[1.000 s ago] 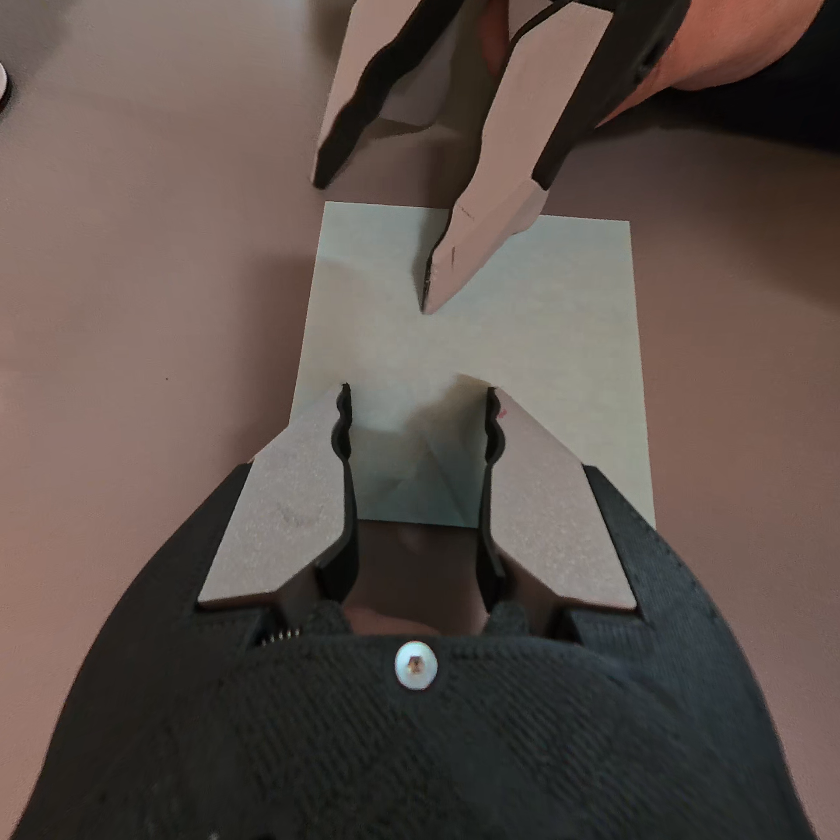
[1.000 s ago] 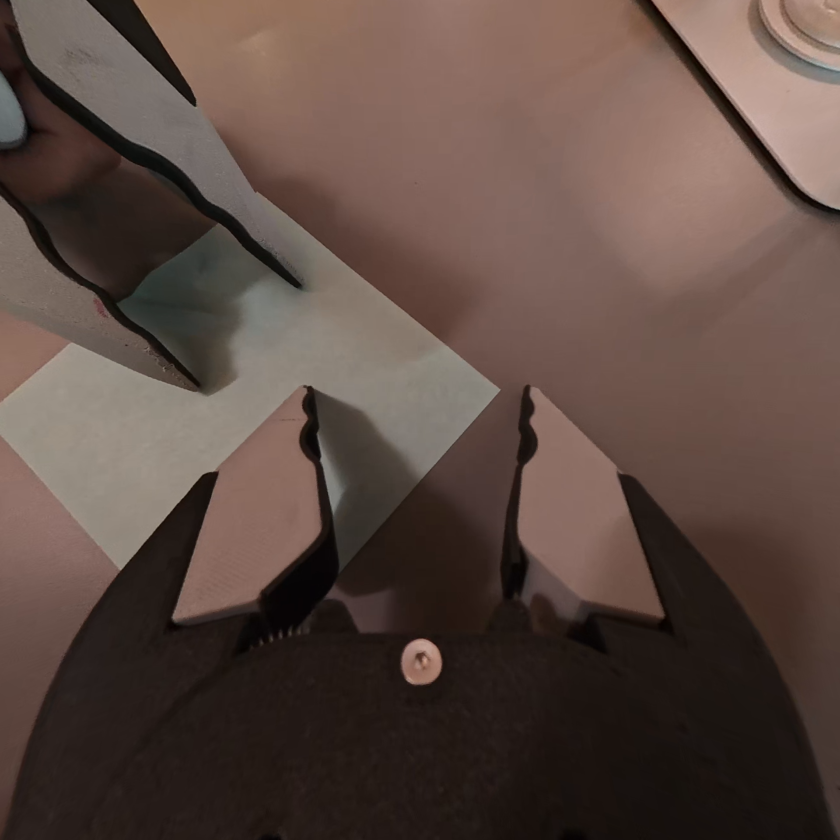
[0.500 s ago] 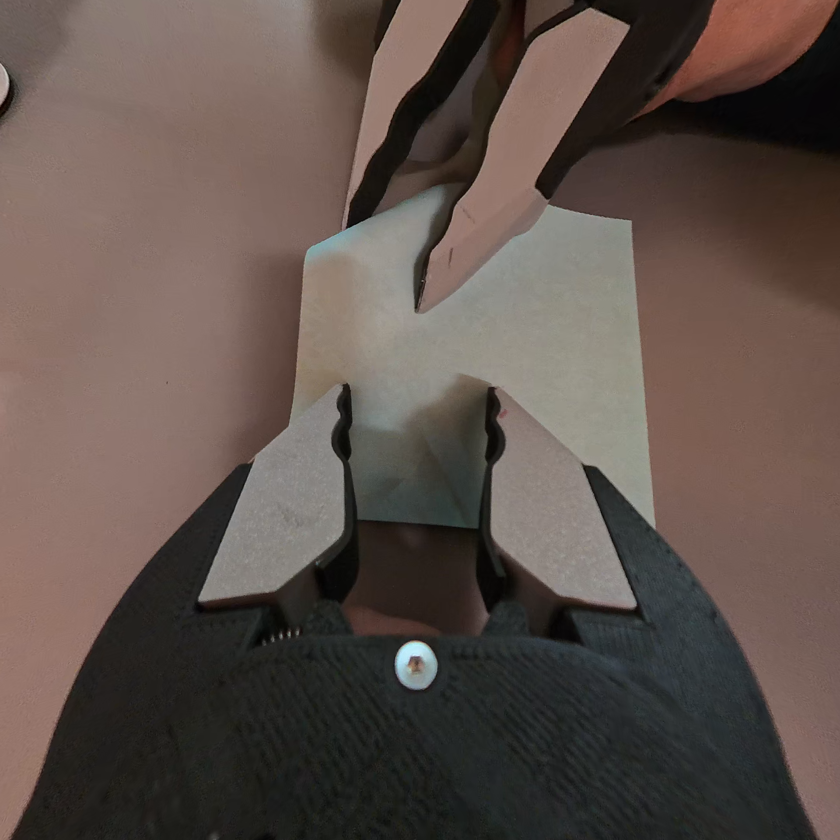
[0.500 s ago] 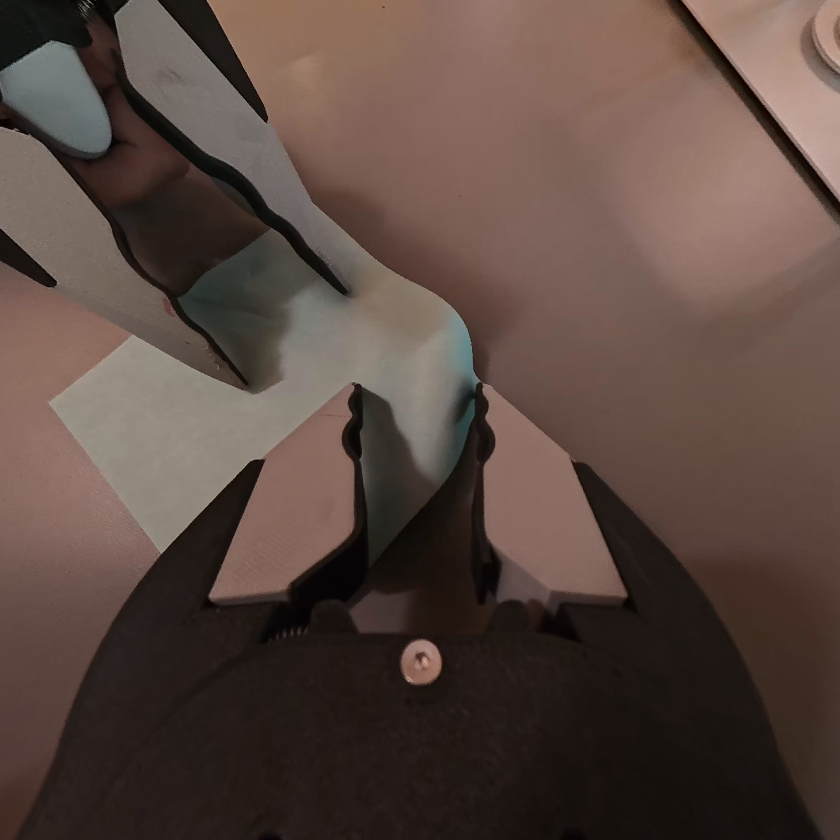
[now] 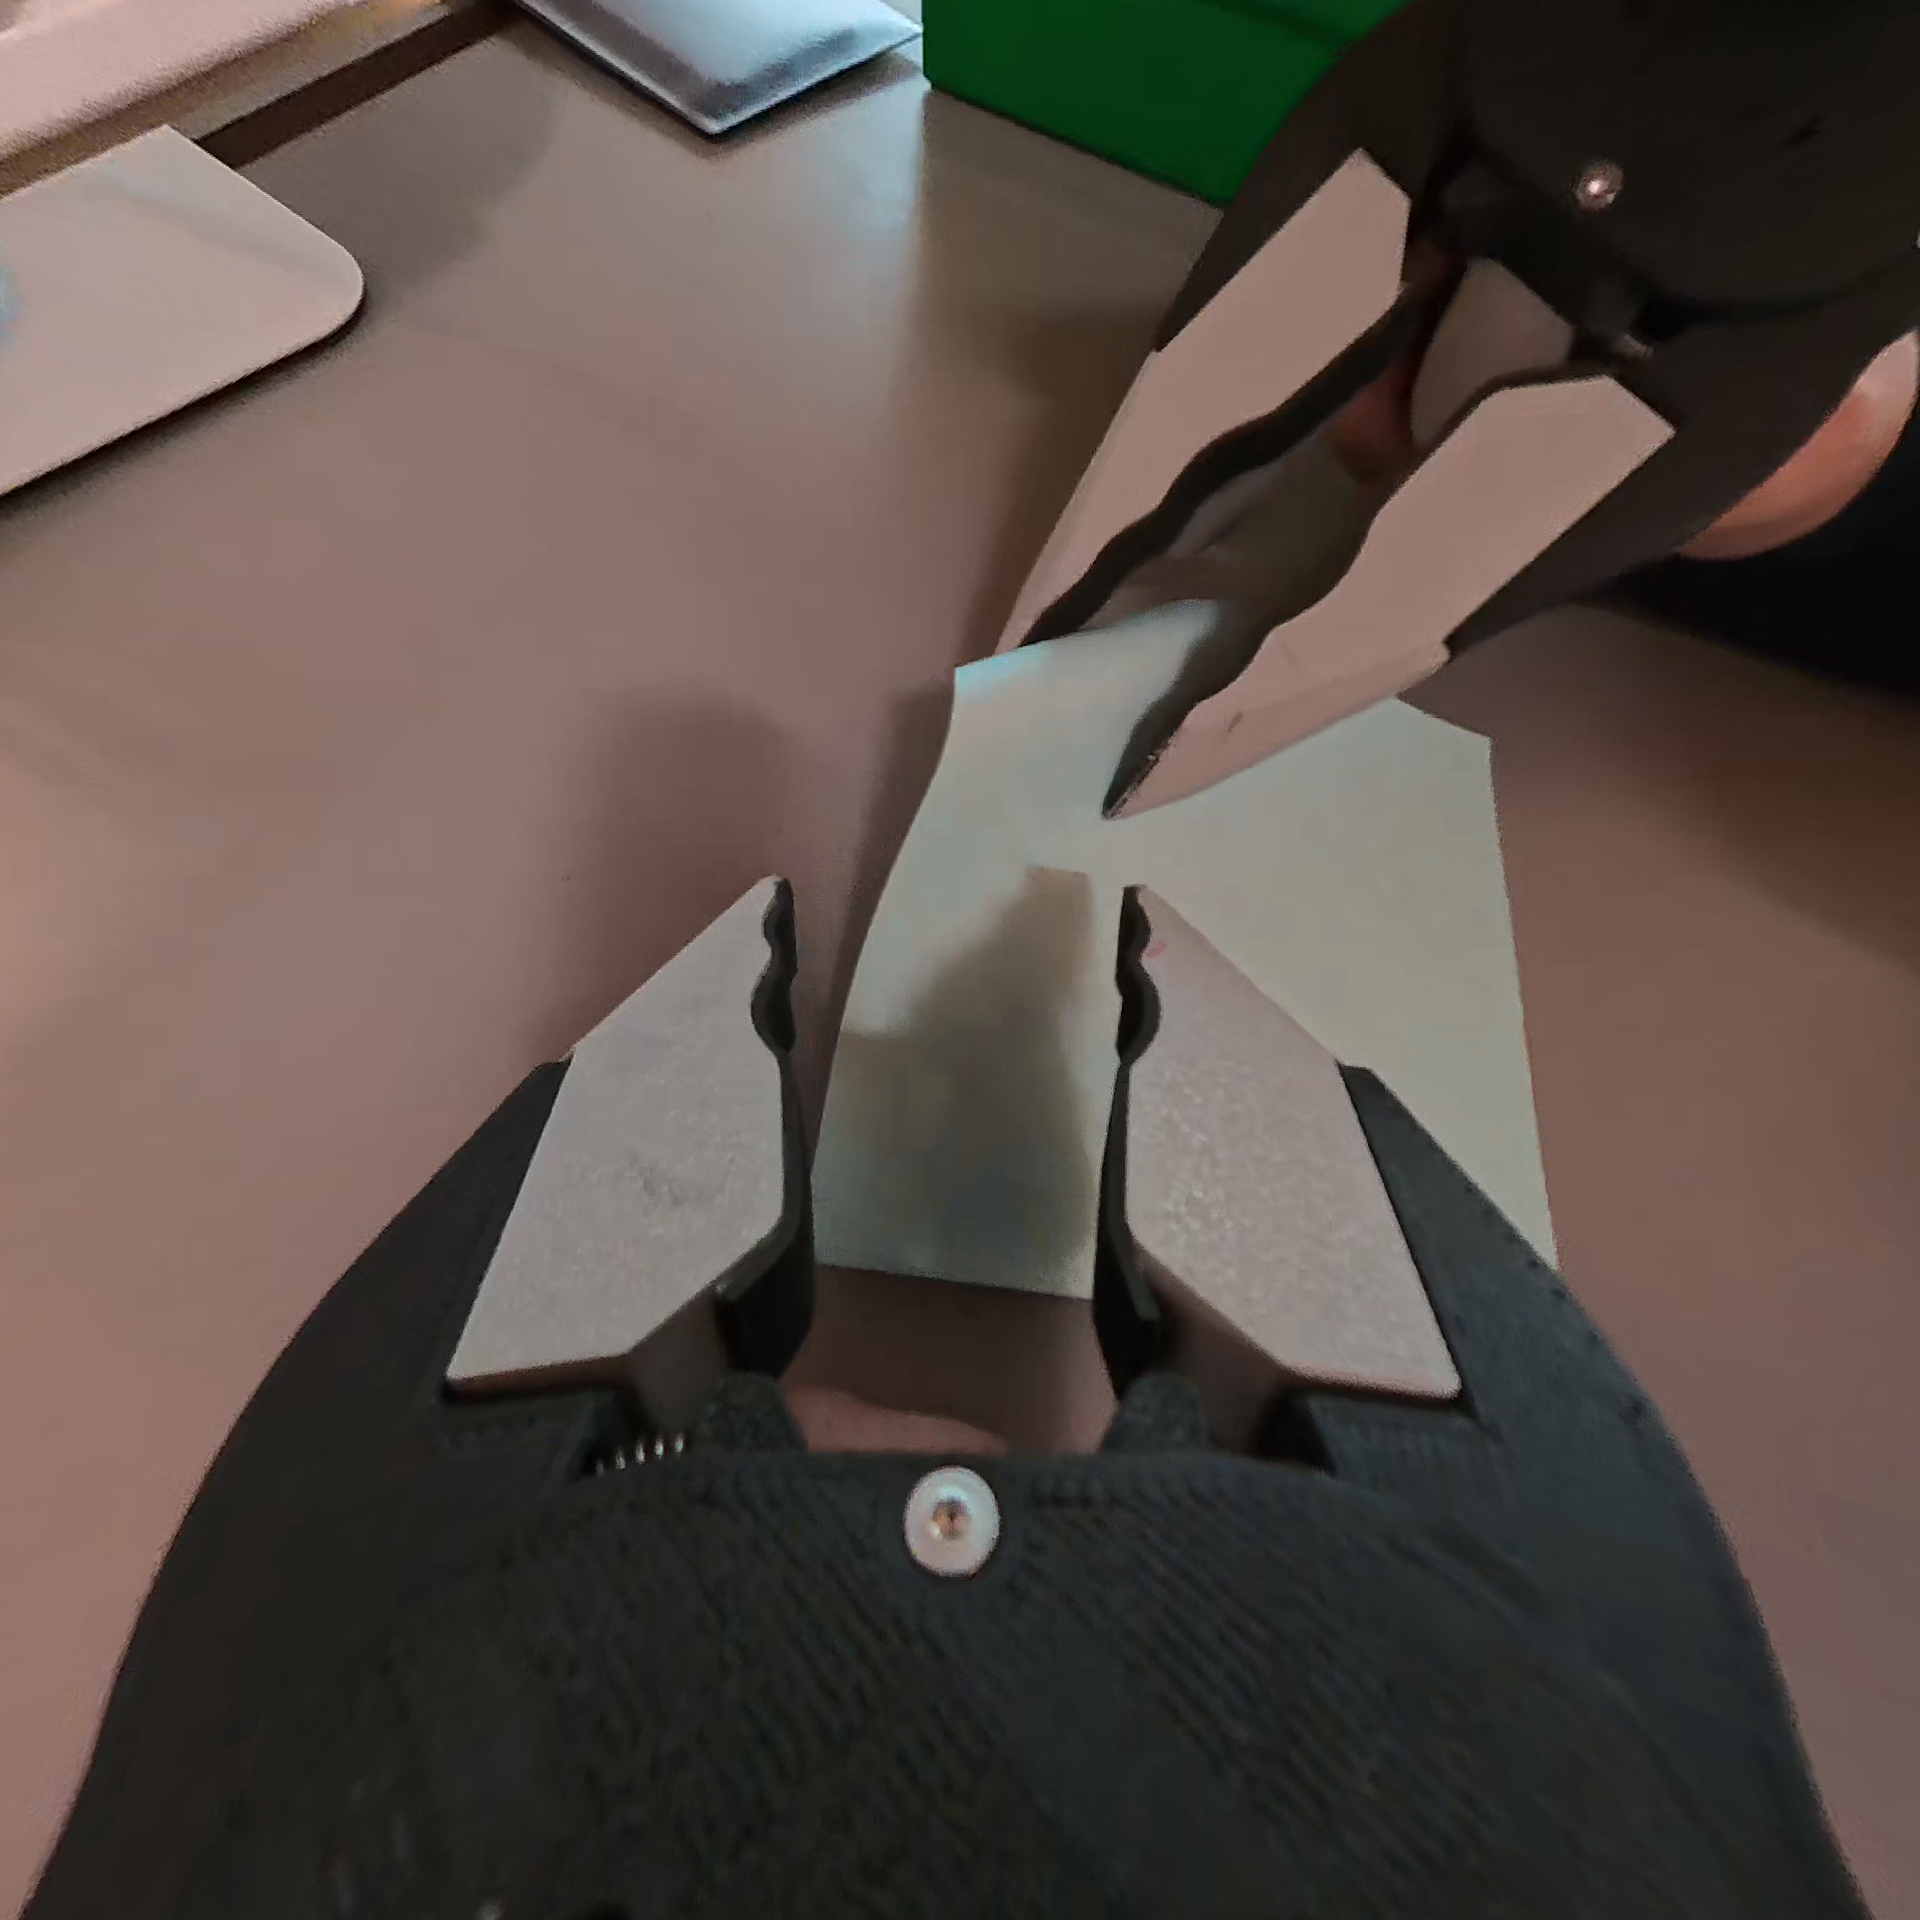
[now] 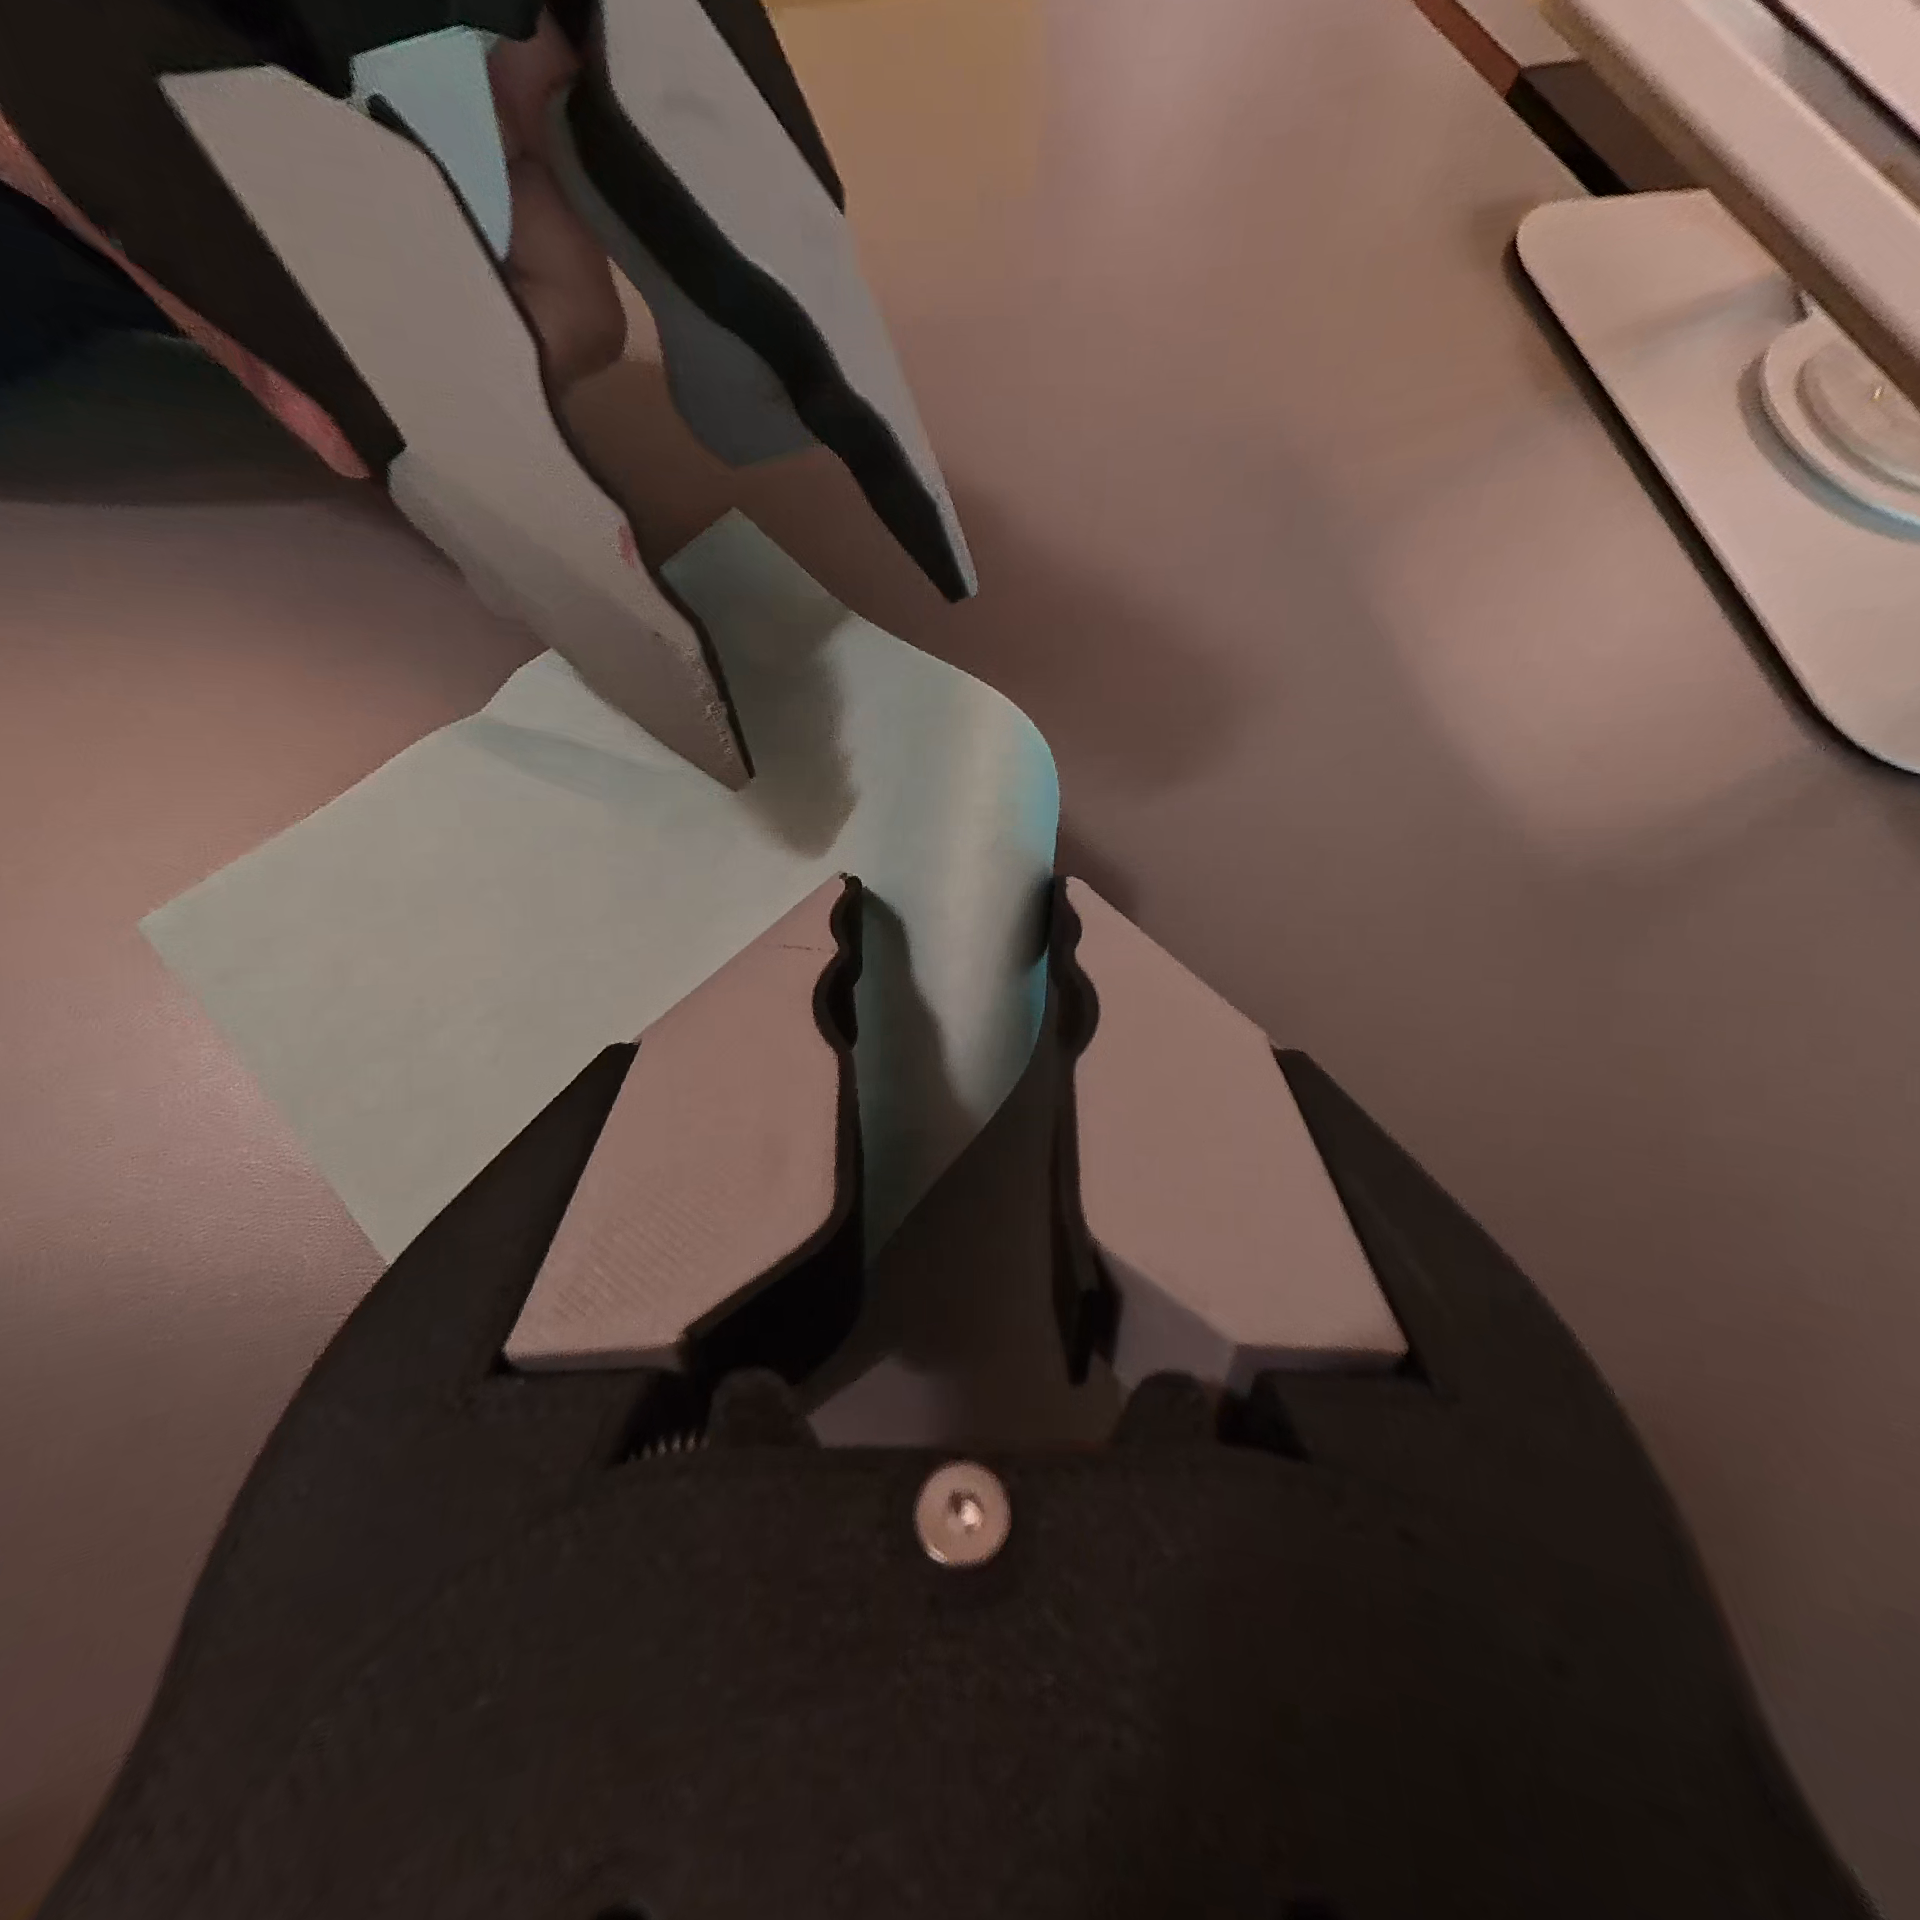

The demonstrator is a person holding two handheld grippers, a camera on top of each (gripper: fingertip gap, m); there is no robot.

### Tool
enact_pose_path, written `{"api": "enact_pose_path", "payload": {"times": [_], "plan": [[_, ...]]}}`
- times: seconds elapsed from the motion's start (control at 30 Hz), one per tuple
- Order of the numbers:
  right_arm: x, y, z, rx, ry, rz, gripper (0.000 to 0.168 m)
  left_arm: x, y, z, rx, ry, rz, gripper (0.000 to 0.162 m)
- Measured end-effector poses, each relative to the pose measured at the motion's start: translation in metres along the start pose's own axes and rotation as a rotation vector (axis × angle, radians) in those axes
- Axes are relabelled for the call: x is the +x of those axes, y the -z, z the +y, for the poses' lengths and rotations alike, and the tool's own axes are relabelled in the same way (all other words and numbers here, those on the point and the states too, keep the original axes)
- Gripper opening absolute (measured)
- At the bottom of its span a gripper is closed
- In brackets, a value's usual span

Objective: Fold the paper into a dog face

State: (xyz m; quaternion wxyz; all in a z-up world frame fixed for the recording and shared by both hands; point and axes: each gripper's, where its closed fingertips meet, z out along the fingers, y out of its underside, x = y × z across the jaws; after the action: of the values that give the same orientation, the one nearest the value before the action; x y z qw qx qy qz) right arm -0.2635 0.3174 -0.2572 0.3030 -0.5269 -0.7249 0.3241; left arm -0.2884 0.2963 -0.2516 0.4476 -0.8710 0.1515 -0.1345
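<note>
Pale-green paper (image 5: pixel 1299 987) seen lying mostly flat on the brown surface (image 5: pixel 416 727), just ahead of the left hand-held gripper (image 5: pixel 954 904). Held that one half open, with nothing between its fingers. In the right wrist view, pressed one fingertip onto the sheet's middle and left the other off past the edge.

Farther on, had the right hand-held gripper (image 6: pixel 956 894) narrowed onto the sheet's far corner. Pinched that corner between the fingers, raised it off the surface and bowed it into a soft curl.

Judged to be at the first fold: corner taken up, nothing creased yet. Called next for carrying the lifted corner over toward the opposite one, lining up the edges, then flattening the bend into a crease. Needed the left fingertip as an anchor against sliding.

Against a second ago:
- Was fully flat then, with the right fingers spread wide astride the corner; since closed and lifted.
- Had both left fingers over the sheet then; since shifted sideways and tilted up.
- Brought a green box (image 5: pixel 1091 83) and grey pads (image 5: pixel 156 312) into view at the far edge.
</note>
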Motion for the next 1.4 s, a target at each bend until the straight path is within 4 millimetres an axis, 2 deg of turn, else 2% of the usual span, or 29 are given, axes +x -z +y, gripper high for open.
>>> {"api": "enact_pose_path", "payload": {"times": [0.03,0.23,0.37,0.43,0.53,0.63,0.83,1.03,1.2,1.27,1.3,1.4], "plan": [[-0.002,0.001,-0.002,0.006,0.013,0.002,0.031,0.002,0.0,0.0,0.004,0.012,0.017,0.061],[-0.014,0.002,-0.01,0.037,0.086,-0.016,0.029,0.009,-0.007,0.005,-0.022,0.037,0.062,0.06],[-0.015,0.003,-0.011,0.043,0.1,-0.014,0.035,0.024,-0.001,-0.004,0.032,0.026,0.159,0.018],[-0.01,0.006,-0.013,0.061,0.072,-0.015,0.042,0.024,0.004,-0.01,0.073,0.012,0.162,0.0],[-0.001,0.016,-0.019,0.123,-0.047,-0.067,0.051,0.023,0.01,-0.014,0.103,-0.033,0.164,0.0],[0.002,0.029,-0.026,0.205,-0.211,-0.206,0.057,0.025,0.014,-0.016,0.127,-0.093,0.167,0.0],[0.007,0.048,-0.042,0.371,-0.399,-0.384,0.04,0.031,0.012,-0.011,0.102,-0.137,0.178,0.0],[-0.002,0.042,-0.039,0.33,-0.347,-0.392,0.037,0.035,0.011,-0.01,0.1,-0.164,0.185,0.0],[-0.012,0.036,-0.034,0.279,-0.246,-0.362,0.0,0.032,0.01,-0.009,0.095,-0.147,0.179,0.0],[-0.011,0.035,-0.034,0.267,-0.22,-0.325,0.0,0.029,0.008,-0.008,0.087,-0.134,0.163,0.0],[-0.01,0.035,-0.034,0.263,-0.209,-0.306,0.0,0.027,0.007,-0.007,0.078,-0.126,0.147,0.002],[0.002,0.034,-0.032,0.247,-0.176,-0.2,0.0,0.011,0.007,-0.006,0.051,-0.104,0.054,0.027]]}}
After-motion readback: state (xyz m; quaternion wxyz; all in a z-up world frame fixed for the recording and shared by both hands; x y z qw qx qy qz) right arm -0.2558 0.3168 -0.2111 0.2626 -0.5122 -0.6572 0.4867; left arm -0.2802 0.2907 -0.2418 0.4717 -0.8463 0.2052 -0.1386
